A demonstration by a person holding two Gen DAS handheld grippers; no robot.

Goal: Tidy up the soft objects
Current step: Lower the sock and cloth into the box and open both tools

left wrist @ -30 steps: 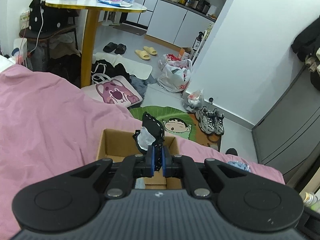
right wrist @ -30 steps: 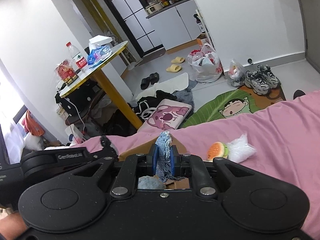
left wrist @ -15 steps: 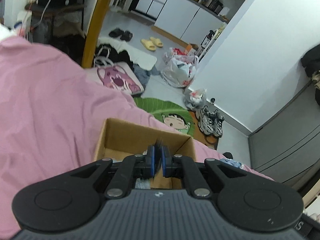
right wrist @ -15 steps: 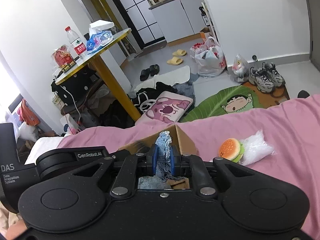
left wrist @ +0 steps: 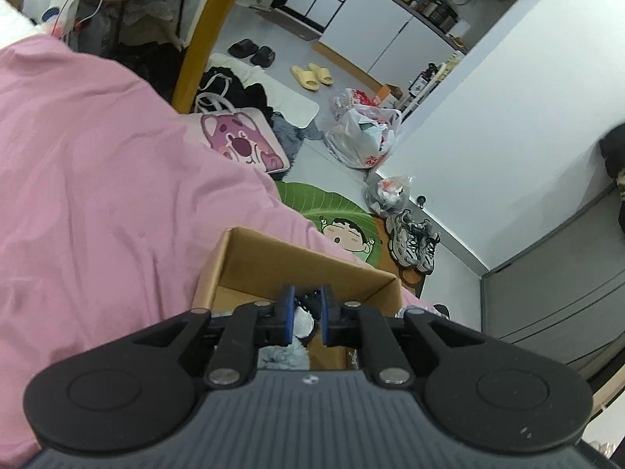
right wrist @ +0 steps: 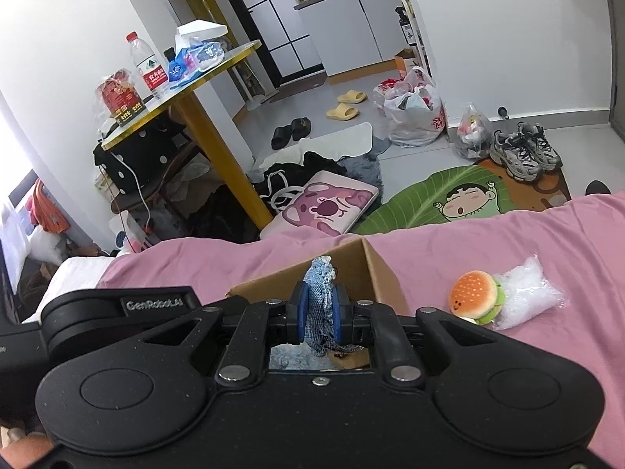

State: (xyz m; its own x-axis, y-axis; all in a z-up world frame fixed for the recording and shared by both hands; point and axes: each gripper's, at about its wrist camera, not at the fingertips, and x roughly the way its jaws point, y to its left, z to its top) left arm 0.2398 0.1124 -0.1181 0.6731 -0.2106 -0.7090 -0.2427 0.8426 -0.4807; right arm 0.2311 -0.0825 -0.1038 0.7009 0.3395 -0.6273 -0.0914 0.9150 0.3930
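A cardboard box (left wrist: pixel 297 262) sits on the pink bed cover (left wrist: pixel 97 203). My left gripper (left wrist: pixel 305 314) hangs over the box with its jaws a little apart; a black and white soft item (left wrist: pixel 302 312) lies between and below them inside the box. My right gripper (right wrist: pixel 319 312) is shut on a piece of blue denim cloth (right wrist: pixel 321 285) and holds it above the box (right wrist: pixel 363 273). A small burger plush (right wrist: pixel 474 299) and a clear plastic bag (right wrist: pixel 525 297) lie on the cover to the right of the box.
The bed edge drops to a floor with a green leaf mat (right wrist: pixel 449 195), a pink bear cushion (left wrist: pixel 242 144), sneakers (right wrist: pixel 523 152), slippers and plastic bags. A yellow-legged round table (right wrist: pixel 187 90) with bottles stands at the left. The left gripper's body shows in the right wrist view (right wrist: pixel 117 308).
My left gripper lowered into the box and its jaws parted, letting go of the black and white item. My right gripper kept its hold on the denim cloth and stayed over the box.
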